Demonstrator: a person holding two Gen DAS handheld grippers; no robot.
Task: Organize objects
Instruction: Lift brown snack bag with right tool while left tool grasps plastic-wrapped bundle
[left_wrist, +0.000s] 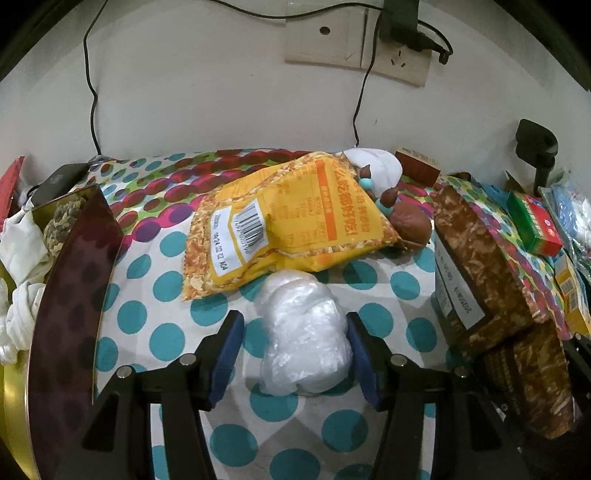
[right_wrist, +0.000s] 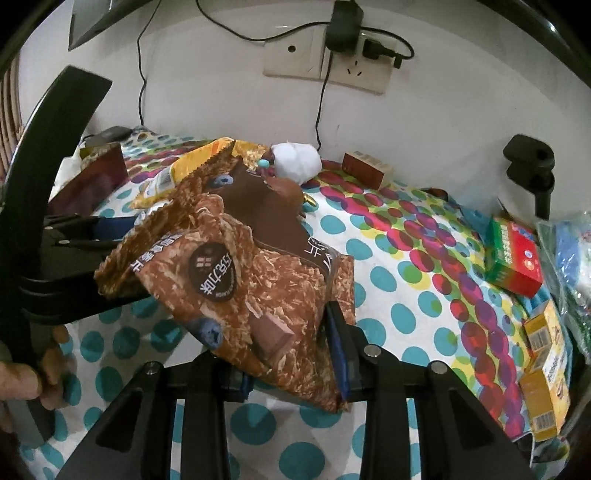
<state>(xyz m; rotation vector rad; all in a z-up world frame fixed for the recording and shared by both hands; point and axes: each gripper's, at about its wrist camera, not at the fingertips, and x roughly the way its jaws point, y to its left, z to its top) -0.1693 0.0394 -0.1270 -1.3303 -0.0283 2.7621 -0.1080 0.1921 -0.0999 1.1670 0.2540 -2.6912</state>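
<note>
The clear plastic bag looks thin, crinkly and shiny. The yellow snack bag and brown snack bag are glossy. The dotted cloth looks soft and matt. The fingers have blue rubbery pads.

Left wrist view: a plastic bundle was found at lower centre on the tablecloth, with a snack bag directly above it. A toy lay at that bag's upper right. A tin was placed at left; a second snack bag at right.
</note>
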